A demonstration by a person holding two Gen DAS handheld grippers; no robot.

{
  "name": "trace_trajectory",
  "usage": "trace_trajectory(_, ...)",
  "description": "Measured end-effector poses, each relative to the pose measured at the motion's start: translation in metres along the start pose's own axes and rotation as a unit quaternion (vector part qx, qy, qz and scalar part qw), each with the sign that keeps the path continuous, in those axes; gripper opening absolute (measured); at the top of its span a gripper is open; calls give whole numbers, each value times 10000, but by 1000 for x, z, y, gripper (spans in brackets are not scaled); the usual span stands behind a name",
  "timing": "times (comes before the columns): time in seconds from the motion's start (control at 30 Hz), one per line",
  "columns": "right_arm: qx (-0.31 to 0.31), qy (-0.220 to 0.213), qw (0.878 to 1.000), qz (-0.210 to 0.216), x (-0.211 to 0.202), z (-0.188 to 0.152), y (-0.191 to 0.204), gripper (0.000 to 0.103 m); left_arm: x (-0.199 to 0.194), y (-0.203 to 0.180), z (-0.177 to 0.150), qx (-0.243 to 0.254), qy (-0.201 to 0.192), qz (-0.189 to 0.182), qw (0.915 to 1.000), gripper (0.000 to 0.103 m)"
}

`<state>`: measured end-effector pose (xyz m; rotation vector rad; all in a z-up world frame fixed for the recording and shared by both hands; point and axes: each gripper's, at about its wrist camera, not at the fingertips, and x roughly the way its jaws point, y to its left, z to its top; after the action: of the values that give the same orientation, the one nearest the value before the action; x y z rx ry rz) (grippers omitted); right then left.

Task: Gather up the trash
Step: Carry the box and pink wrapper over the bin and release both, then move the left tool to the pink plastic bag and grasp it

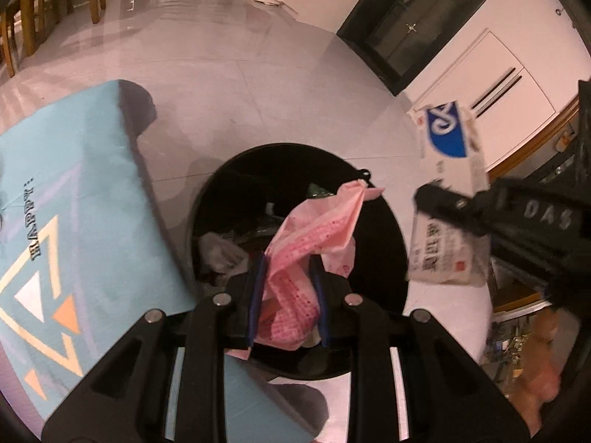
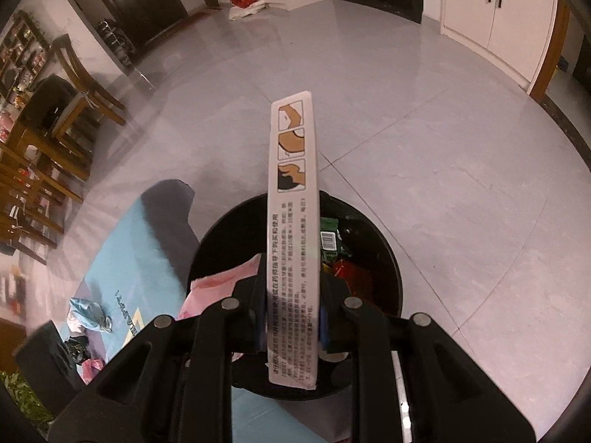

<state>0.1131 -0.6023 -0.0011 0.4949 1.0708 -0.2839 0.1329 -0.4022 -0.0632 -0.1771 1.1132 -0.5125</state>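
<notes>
Left gripper [image 1: 288, 295]: pinching the pink wrapper [image 1: 314, 236] over the black bin [image 1: 207, 199], ready to drop.
Right gripper [image 2: 293, 310]: clamping the flat box [image 2: 293, 199] edge-on above the bin's rim.

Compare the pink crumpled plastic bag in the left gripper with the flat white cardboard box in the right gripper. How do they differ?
The pink crumpled plastic bag is soft and wrinkled; the flat white cardboard box is stiff and straight-edged. The bag bears small red print; the box bears black text, drawings and a blue logo. The bag hangs over the black round bin, while the box is held partly beyond its rim. Both are clamped: the bag in the left gripper, the box in the right gripper.
</notes>
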Motion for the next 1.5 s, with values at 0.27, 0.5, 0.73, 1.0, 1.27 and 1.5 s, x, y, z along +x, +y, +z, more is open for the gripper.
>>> trace_trajectory(0.27, 5, 3, 10000, 29, -2, 0, 0, 27, 4, -17, 1, 71, 109, -43, 9999, 29)
trace_trajectory(0.5, -7, -86, 9999, 135, -10, -1, 3, 44, -16, -16, 1, 85, -138, 22, 9999, 67)
trace_trajectory(0.73, -152, -269, 9987, 412, -23, -5, 24, 68, -68, 7, 2, 67, -597, 279, 9978, 94)
trace_trajectory(1.0, -825, -541, 9906, 944, -41, -24, 87, 90, -130, 82, -7, -171, -1129, 1383, 9838, 100)
trace_trajectory(1.27, -1639, -582, 9762, 1297, -38, -53, 170, 93, -188, 224, -42, -1279, -1104, 2426, 9553, 100)
trace_trajectory(1.5, -2449, -445, 9540, 1671, -19, -99, 239, 93, -198, 318, -87, -2160, -809, 2434, 9421, 99)
